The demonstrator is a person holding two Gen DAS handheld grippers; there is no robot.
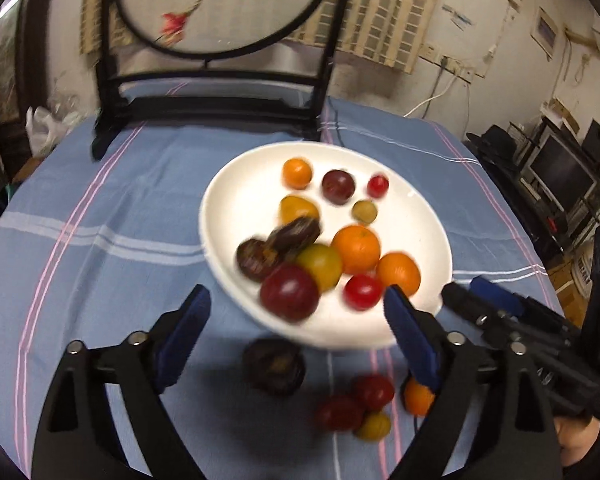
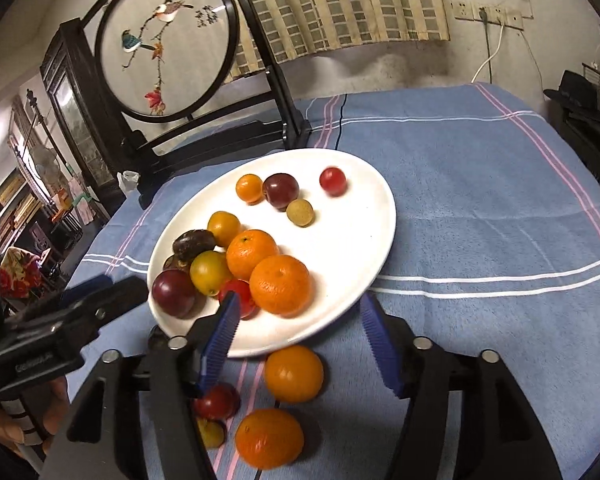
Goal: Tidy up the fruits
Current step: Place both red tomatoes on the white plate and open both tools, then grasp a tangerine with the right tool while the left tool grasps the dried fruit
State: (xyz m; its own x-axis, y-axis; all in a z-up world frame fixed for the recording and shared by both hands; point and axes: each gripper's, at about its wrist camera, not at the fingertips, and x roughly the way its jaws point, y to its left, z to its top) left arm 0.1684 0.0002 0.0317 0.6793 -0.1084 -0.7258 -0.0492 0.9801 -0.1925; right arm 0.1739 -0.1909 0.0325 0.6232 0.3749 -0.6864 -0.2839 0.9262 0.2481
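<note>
A white plate (image 1: pixel 236 200) (image 2: pixel 364 208) on the blue cloth holds several fruits: oranges (image 2: pixel 280 285), plums (image 1: pixel 289 292), red tomatoes, yellow fruits and dark passion fruits. Loose fruits lie on the cloth in front of the plate: a dark passion fruit (image 1: pixel 274 366), red tomatoes (image 1: pixel 374 392), a small yellow fruit, and two oranges (image 2: pixel 294 374) (image 2: pixel 269 438). My left gripper (image 1: pixel 298 334) is open and empty above the plate's near rim. My right gripper (image 2: pixel 300 344) is open and empty over the loose oranges. Each gripper shows at the edge of the other's view.
A black wooden stand with a round embroidered screen (image 1: pixel 220 8) (image 2: pixel 168 40) stands behind the plate at the table's back. The blue striped cloth (image 2: pixel 480 208) covers the table; its edges drop off at right and left. Shelves and a monitor (image 1: pixel 560 168) stand beyond.
</note>
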